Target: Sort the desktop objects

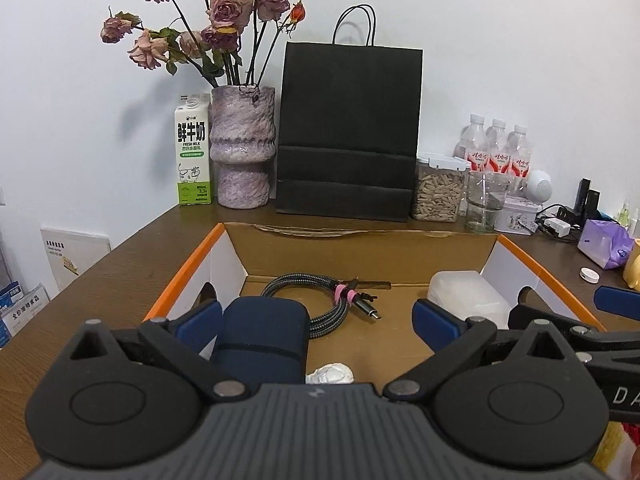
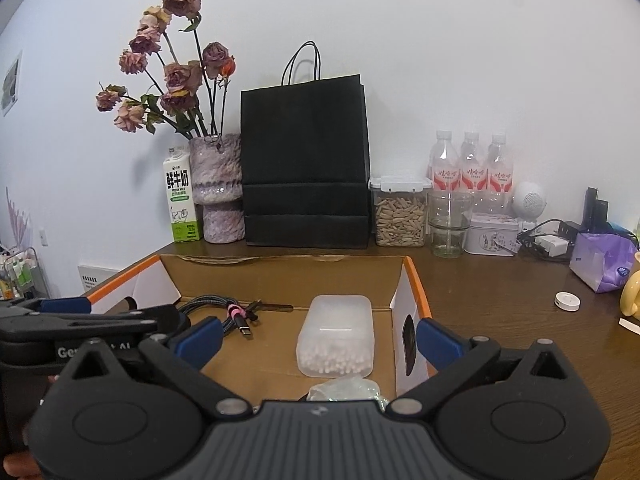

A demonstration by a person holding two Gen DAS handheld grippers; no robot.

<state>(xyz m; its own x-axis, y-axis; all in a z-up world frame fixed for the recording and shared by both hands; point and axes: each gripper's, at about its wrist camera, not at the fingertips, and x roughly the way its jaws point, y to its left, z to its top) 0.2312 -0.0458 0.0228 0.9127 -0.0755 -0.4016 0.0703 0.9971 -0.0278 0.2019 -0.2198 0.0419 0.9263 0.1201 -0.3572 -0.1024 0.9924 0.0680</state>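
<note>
An open cardboard box (image 1: 360,248) with orange-edged flaps sits on the brown desk. Inside lie a dark blue case (image 1: 260,336), a braided cable (image 1: 316,300) with a pink tie, a frosted plastic box of cotton swabs (image 2: 336,336) and a small white crumpled thing (image 1: 330,374). My left gripper (image 1: 316,324) hangs open over the box; the blue case lies loose by its left finger. My right gripper (image 2: 320,344) is open too, above the swab box, its right finger outside the box wall. A clear plastic packet (image 2: 344,390) lies just below it.
Along the wall stand a milk carton (image 1: 193,152), a vase of dried roses (image 1: 242,144), a black paper bag (image 1: 348,136), a seed jar (image 1: 438,188), a glass (image 1: 484,200), water bottles (image 1: 496,148) and a tin (image 2: 490,236). Chargers, a purple tissue pack (image 2: 600,260) and a white disc (image 2: 567,301) lie right.
</note>
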